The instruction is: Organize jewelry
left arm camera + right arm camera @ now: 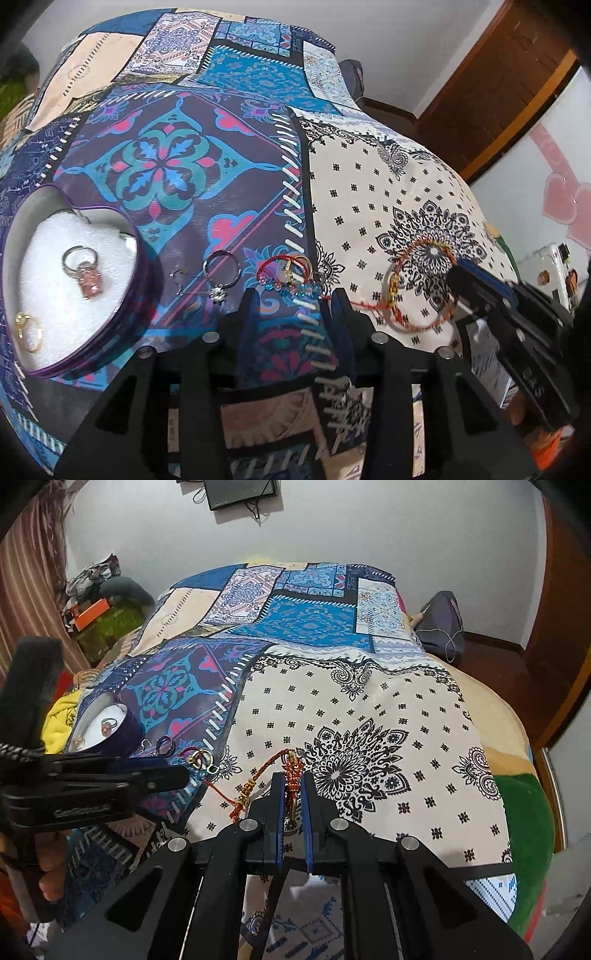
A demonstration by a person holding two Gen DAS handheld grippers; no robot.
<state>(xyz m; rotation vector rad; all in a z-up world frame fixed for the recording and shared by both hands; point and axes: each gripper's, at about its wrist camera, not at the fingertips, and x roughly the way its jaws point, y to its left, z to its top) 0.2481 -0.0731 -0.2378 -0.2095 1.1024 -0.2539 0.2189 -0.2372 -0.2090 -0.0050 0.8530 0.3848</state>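
On the bed (369,709), under both tools, there's a big patchwork bedspread (177,162) and all the jewelry is scattered across it. Going down in size: off to the left of the left tool (293,295) sits a purple heart-shaped box (142,266) with white foam inside, already holding a pink-stone ring (86,275) and a gold ring (29,328). Next is the red braided bracelet (424,284), lying flat on the cream patch to the right of the left tool, and the right tool (292,779) is right on it. In the right wrist view its fingers are nearly closed, with the beaded end of the bracelet sitting in the narrow gap, so it looks like it's pinching it, or just about to. The bracelet's cord trails off to the left of that tool, toward the other pieces.

The left tool is spread wide open with nothing in it, hovering low. Just ahead of its fingertips is a little tangle, a red thread bracelet with blue beads (295,284) and gold rings mixed in. A bit left of that there's a silver ring with a clear stone (219,275), then a small earring hook (179,277) next to the box.

So the right side is clearly nearer the braided bracelet, but the box lies well off to its left, past the left tool, so the carry would probably have to go across that way.
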